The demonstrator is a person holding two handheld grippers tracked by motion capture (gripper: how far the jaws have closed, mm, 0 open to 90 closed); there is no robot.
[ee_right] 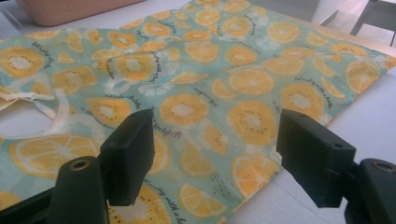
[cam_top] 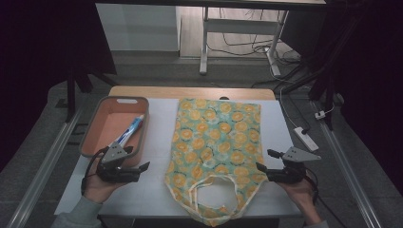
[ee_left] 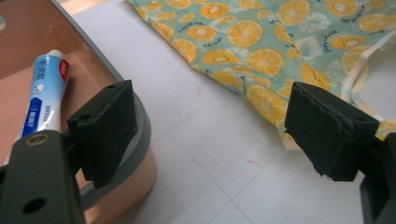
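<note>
A teal cloth bag (cam_top: 216, 149) printed with orange slices lies flat on the white table, its cream handles (cam_top: 214, 190) toward the near edge. A person's left gripper (cam_top: 143, 167) stands open between the bag's left edge and a tray, jaws spread wide with nothing between them (ee_left: 210, 126). At the bag's right edge hovers the right gripper (cam_top: 264, 161), also open, its jaws over the printed fabric (ee_right: 215, 154). In the left gripper view the bag's corner (ee_left: 261, 56) lies ahead, apart from the jaws.
A salmon-coloured tray (cam_top: 115, 124) at the left holds a blue and white toothpaste tube (cam_top: 129, 131), also seen close by (ee_left: 44, 91). A white power strip (cam_top: 305, 138) lies off the table's right side. Bare white table (ee_left: 205, 158) spreads between tray and bag.
</note>
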